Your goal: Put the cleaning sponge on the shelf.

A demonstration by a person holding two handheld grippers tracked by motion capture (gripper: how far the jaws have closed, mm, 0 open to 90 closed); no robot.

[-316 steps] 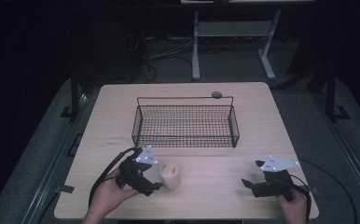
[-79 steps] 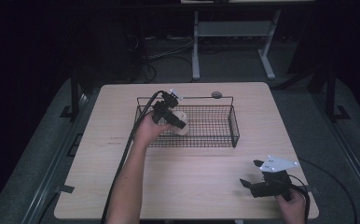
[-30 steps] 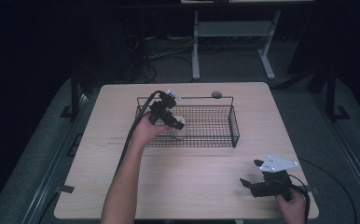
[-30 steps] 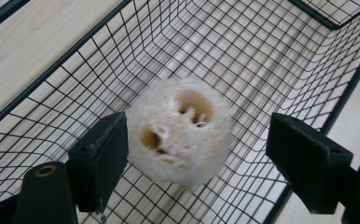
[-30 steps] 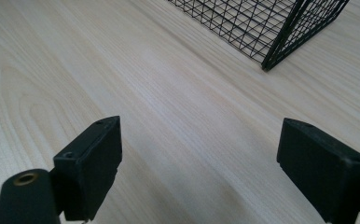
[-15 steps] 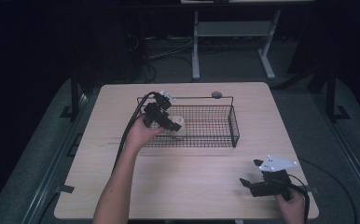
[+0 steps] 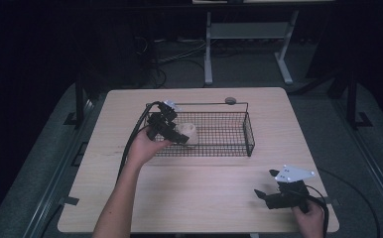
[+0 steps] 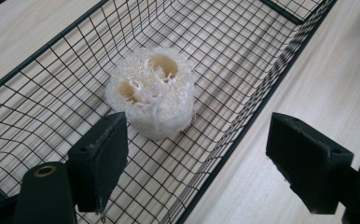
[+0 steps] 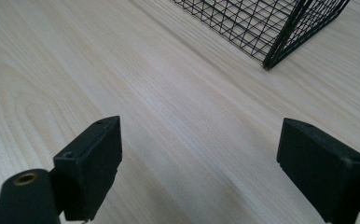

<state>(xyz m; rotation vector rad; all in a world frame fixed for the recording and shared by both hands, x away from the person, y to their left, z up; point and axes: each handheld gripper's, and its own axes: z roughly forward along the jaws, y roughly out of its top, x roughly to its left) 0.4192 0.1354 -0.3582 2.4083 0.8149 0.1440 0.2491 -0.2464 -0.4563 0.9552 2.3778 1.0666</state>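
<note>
Left gripper (image 8: 194, 158) drawn back, fingers (image 8: 99, 163) wide, loofah (image 8: 152, 91) released

Both forearms are showing bare, with no sleeves or gloves. The left gripper (image 7: 177, 135) is showing as a black body with a small grey three-cornered plate at its 12 o'clock side and a black cable looping off toward 7 o'clock. The right gripper (image 7: 262, 194) is wearing a larger pale grey plate dotted with small holes, its black cable trailing toward 4 o'clock. Each gripper's own view is showing two blocky matte-black pads (image 8: 99, 161) and a brass-ringed hole at 8 o'clock.
</note>
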